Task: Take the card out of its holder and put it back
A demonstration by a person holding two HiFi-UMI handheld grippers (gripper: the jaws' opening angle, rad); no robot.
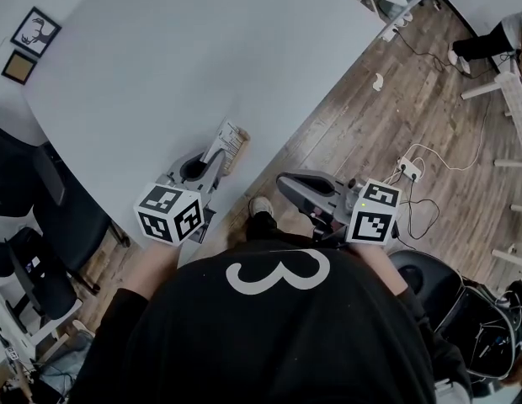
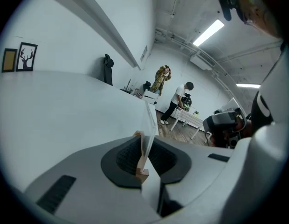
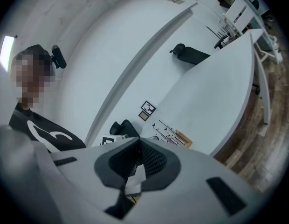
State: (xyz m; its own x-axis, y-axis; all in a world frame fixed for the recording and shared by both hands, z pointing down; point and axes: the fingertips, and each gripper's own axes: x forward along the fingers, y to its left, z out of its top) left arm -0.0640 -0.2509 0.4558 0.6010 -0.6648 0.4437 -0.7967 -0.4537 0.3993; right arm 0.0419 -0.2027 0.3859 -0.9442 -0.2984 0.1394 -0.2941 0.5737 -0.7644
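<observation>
The card holder (image 1: 231, 146) is a clear sheet on a small wooden base with a printed card in it, and it stands near the front edge of the white table (image 1: 160, 57). My left gripper (image 1: 217, 160) is shut on it. In the left gripper view the holder (image 2: 141, 158) shows edge-on, pinched between the dark pads (image 2: 120, 158), with the clear sheet rising above them. My right gripper (image 1: 284, 184) hangs off the table over the wooden floor, shut with nothing in it. The right gripper view shows its jaws (image 3: 137, 146) meeting, with the holder (image 3: 175, 136) beyond them.
Two small picture frames (image 1: 34, 30) lie at the table's far left corner. A black chair (image 1: 42, 200) stands to the left of the table. A power strip with cables (image 1: 408, 168) lies on the floor to the right. The person's shoe (image 1: 261, 207) shows below the table edge.
</observation>
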